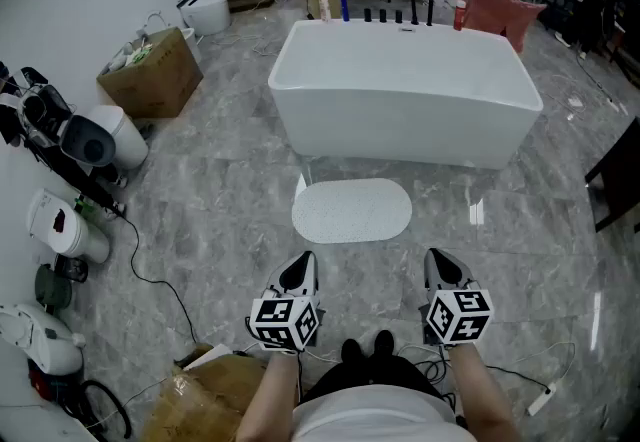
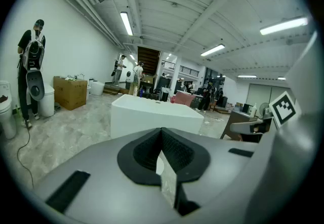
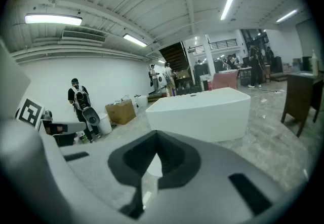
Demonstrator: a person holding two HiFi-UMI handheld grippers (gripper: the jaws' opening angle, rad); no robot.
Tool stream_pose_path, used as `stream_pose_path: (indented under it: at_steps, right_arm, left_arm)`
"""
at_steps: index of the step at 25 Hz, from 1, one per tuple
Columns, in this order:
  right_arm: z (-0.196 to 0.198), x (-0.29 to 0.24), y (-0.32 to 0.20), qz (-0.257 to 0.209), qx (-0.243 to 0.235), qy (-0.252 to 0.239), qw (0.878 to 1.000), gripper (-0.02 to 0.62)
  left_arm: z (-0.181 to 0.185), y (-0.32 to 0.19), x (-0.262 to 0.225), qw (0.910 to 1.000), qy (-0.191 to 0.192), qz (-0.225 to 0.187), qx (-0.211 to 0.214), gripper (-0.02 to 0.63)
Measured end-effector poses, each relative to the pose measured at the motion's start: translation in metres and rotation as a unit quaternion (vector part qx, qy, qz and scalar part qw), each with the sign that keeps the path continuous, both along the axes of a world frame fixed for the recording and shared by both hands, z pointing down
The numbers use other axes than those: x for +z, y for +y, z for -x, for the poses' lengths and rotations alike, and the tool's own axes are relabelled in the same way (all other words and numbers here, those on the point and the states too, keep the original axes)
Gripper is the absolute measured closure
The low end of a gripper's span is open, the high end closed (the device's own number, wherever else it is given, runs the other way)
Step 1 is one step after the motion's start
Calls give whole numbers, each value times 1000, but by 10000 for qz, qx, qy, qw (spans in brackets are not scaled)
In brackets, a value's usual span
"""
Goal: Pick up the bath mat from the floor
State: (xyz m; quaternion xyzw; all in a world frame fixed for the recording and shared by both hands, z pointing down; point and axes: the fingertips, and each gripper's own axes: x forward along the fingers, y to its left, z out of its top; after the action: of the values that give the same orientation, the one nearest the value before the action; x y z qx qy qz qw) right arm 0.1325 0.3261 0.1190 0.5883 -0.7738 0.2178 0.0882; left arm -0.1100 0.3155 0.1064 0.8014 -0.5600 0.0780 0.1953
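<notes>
Head view: the mat (image 1: 352,210) – white, oval – lies flat on the marbled floor (image 1: 230,190), just in front of the tub (image 1: 405,90) and well ahead of both tools. The left gripper (image 1: 299,267) and right gripper (image 1: 441,263) hang side by side near the bottom edge, pointing toward the mat but apart from it. A box (image 1: 152,73) stands off to the left by the wall.

Left gripper view: the jaws meet with nothing between them; the tub sits beyond them across the floor.

Right gripper view: these jaws are closed too and grip nothing – the tub stands straight ahead, the box farther left.
</notes>
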Motion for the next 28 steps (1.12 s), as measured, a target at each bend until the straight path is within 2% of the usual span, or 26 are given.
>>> stream_pose_path:
  at_steps: [10,16,22,28]
  right_arm:
    - [-11,-25,3,-385,-102,74,9992,594]
    - [-16,-34,1,-630,-171,-65,9978,594]
    - [-34,-36,-15,-670,-57,2,9977,594]
    - [-55,-36,-26,-629,-91,55,9980,569]
  left_arm:
    - [-5,6,-22,9995,35,-301,-106,614]
    - [-10,6,-19,9995,-21,-239,-213,614]
    - [-15,-7,-19,9990,-102,-230,-364,612]
    - [-20,-18,-22,9984,-71,-223,-523,564]
